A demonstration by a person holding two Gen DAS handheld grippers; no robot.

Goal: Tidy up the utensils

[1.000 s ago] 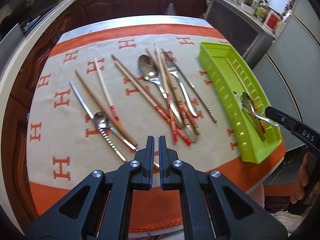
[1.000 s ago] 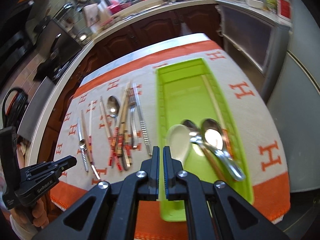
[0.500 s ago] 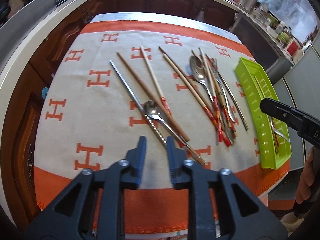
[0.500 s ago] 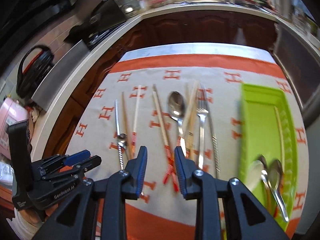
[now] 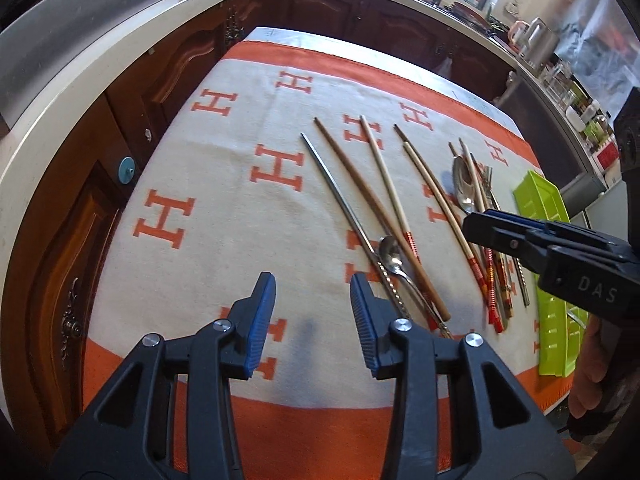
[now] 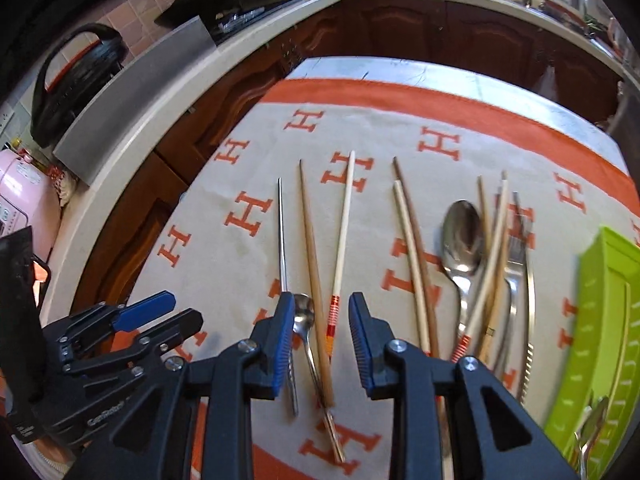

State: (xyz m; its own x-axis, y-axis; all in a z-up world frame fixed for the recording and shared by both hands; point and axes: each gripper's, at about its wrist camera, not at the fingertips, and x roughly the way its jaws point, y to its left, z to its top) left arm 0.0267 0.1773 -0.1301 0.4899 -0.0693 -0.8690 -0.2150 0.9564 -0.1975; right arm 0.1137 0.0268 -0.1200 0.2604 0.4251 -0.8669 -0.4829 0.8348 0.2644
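Orange-bordered cloth (image 5: pixel 240 216) covers the surface — both my grippers' jaws stand apart, empty: right gripper (image 6: pixel 318 338) over the small spoon (image 6: pixel 303 316), left gripper (image 5: pixel 312 312) beside it.

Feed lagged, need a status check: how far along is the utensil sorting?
Early. Done: a few spoons lie in the green tray. In hand: nothing; right gripper hangs open over the small spoon, left gripper open. Left: chopsticks, large spoon, fork.
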